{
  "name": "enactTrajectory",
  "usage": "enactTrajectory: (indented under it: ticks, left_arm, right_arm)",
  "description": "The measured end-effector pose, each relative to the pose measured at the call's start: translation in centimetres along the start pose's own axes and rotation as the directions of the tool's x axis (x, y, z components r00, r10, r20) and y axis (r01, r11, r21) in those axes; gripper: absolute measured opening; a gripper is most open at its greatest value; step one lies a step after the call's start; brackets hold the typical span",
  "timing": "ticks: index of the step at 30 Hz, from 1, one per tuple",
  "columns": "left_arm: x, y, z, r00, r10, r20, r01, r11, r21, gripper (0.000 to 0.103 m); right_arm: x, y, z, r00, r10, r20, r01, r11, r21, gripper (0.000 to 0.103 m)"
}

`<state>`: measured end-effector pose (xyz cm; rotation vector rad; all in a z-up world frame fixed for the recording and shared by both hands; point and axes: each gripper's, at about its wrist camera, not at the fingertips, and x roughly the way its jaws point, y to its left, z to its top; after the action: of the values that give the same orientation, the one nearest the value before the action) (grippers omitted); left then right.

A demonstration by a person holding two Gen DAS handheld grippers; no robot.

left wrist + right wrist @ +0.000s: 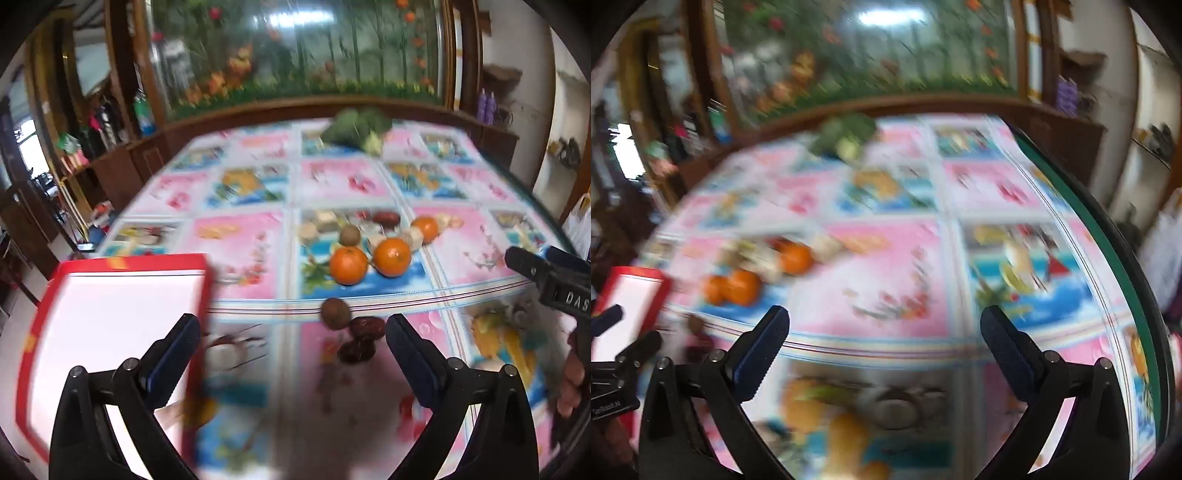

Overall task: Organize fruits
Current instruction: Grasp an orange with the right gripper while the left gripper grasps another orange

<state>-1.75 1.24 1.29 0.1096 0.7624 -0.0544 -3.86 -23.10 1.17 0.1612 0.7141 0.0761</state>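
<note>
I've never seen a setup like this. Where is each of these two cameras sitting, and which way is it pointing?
Left wrist view: sits on the left tool, looking forward over the table at the oranges, kiwis and red tray; its own open fingers, the right tool and a hand show.
Right wrist view: sits on the right tool, facing the blurred tablecloth; its open fingers and the left tool show.
Shared: oranges, tray, tablecloth, green vegetable.
</note>
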Motion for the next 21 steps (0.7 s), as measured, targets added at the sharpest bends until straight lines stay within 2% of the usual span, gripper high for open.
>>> enactTrajectory:
  ticks: [3,7,9,11,16,19,21]
  left_arm:
    - [-2.7,2.0,-0.8,0.999,0.022,0.042,-0.021,1.0,-0.02,0.101]
    - [-4.3,3.7,-1.4,0.997,0.047,0.062,-0.046,0.999,-0.012,0.101]
    - [-4.5,4.0,-1.6,0.998,0.029,0.054,-0.029,1.0,0.005,0.101]
    - [-3.9,3.8,-1.6,0.998,0.022,0.062,-0.024,0.999,0.031,0.101]
    - [-3.6,4.1,-1.3,0.999,0.008,0.043,-0.01,0.999,0.036,0.1]
    - [-2.9,3.8,-1.2,1.0,-0.003,0.023,0.002,0.998,0.059,0.1]
    - [-2.5,4.0,-0.6,1.0,-0.002,0.008,0.002,0.997,0.071,0.1]
  right_arm:
    - [-2.2,1.5,-0.6,0.996,0.017,0.086,-0.012,0.998,-0.057,0.103]
    - [-2.6,3.2,-0.6,0.992,0.109,0.07,-0.101,0.989,-0.105,0.103]
    - [-2.1,3.9,-0.2,0.991,0.132,0.033,-0.127,0.984,-0.122,0.103]
    - [-0.9,5.0,0.4,0.986,0.162,-0.041,-0.167,0.974,-0.154,0.103]
    - [2.6,7.7,0.7,0.972,0.163,-0.171,-0.194,0.964,-0.183,0.103]
    - [4.9,9.0,1.3,0.965,0.146,-0.219,-0.188,0.965,-0.181,0.096]
    - [6.5,9.4,1.7,0.959,0.136,-0.25,-0.179,0.972,-0.155,0.086]
